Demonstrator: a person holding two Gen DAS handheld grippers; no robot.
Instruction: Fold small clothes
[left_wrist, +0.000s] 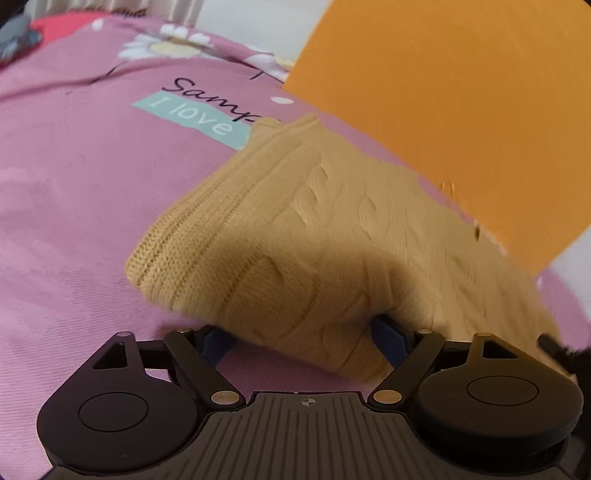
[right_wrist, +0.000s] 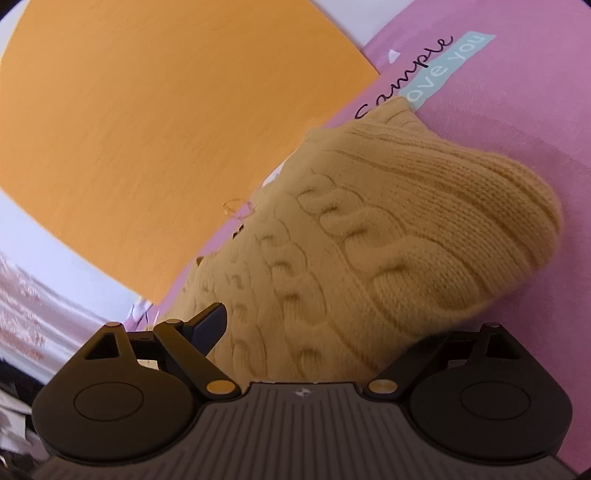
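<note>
Lettering first: on the pink bedsheet (left_wrist: 74, 192) a black script word reads "Sample" in the right wrist view, cut off to "Samp" in the left, and under it sits a mint label (left_wrist: 192, 118) with white letters, "I love" from the left camera, "ove you" from the right. White daisies (left_wrist: 166, 44) are printed on the sheet further back. Over to the edges: the mustard cable-knit garment (left_wrist: 314, 229) lies bunched on the sheet, its ribbed hem (left_wrist: 177, 236) turned toward the left side of the left view, its far corner overlapping the end of the label. Just beyond it stands a flat orange board (left_wrist: 461, 110), close along the knit's far side, so room is tight there; the open pink sheet spreads wide on the hem side and toward the daisies. Now the tools. The left gripper (left_wrist: 303, 339) has its blue fingers (left_wrist: 388, 336) spread wide, with a fold of the knit draped down between them and over them; whether they actually pinch it, I cannot tell. The right gripper (right_wrist: 314, 325) is also spread wide, one dark finger (right_wrist: 210, 321) showing at the knit's edge, the other buried under the thick roll of cable knit (right_wrist: 388, 240), which rests right against the tool; no firm grip can be seen.
</note>
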